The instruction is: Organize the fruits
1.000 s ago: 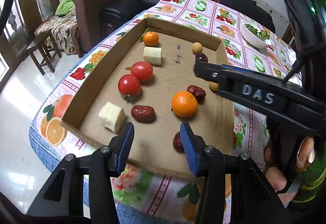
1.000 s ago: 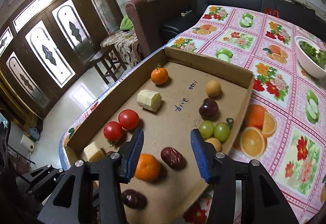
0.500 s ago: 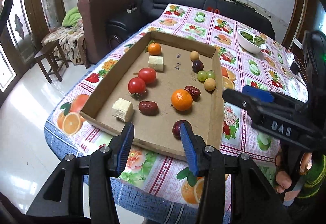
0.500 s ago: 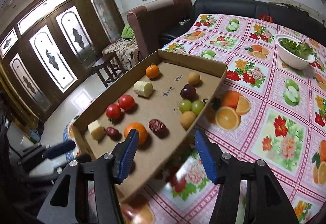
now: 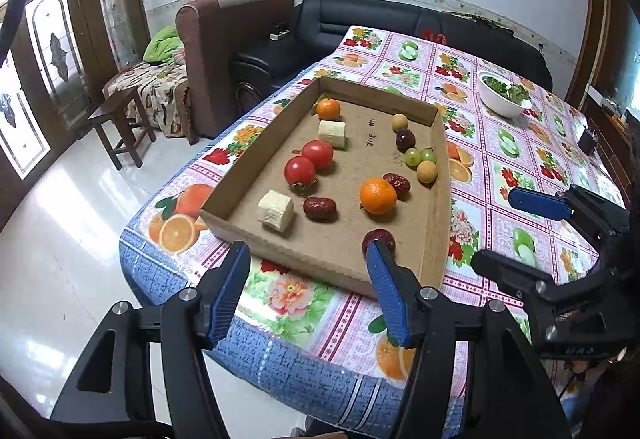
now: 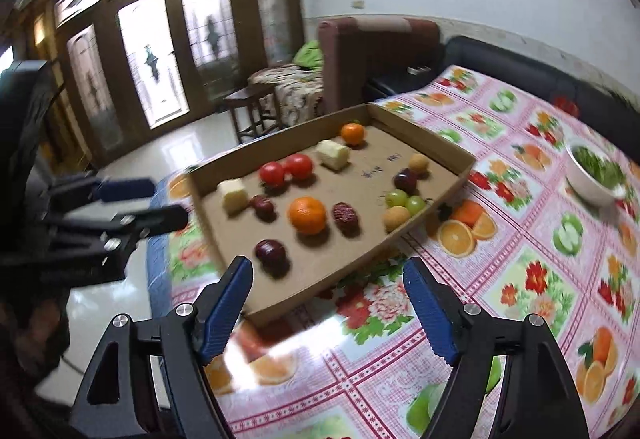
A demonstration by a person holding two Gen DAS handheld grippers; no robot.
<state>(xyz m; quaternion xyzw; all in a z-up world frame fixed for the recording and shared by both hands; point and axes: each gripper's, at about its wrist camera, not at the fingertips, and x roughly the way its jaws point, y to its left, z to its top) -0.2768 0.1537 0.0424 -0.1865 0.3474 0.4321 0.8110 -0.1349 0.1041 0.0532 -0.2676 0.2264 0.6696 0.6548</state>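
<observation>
We hold the left tool [image 5: 308,291] wide open over the near edge of the tabletop [image 5: 516,143], its jaws having just been opening, with nothing between them. The right tool [image 6: 328,303] is open too, its jaws likewise just spread and empty, hanging over the tabletop just off the box's [image 5: 438,223] near corner. The box lies flat on the fruit-print cloth and holds all the fruit. Nearest us sits a dark red date [image 5: 378,239], then an orange [image 5: 378,196] touching another date [image 5: 397,184], a third date [image 5: 319,207] and a pale chunk [image 5: 276,210]. Two tomatoes [image 5: 308,162] sit side by side mid-box. On the right side lie two green grapes [image 5: 419,156], a yellowish fruit [image 5: 427,172] and what looks like a dark plum [image 5: 405,139], though the right view is blurred. A white bowl [image 5: 505,97] of greens stands well apart beyond the box.
</observation>
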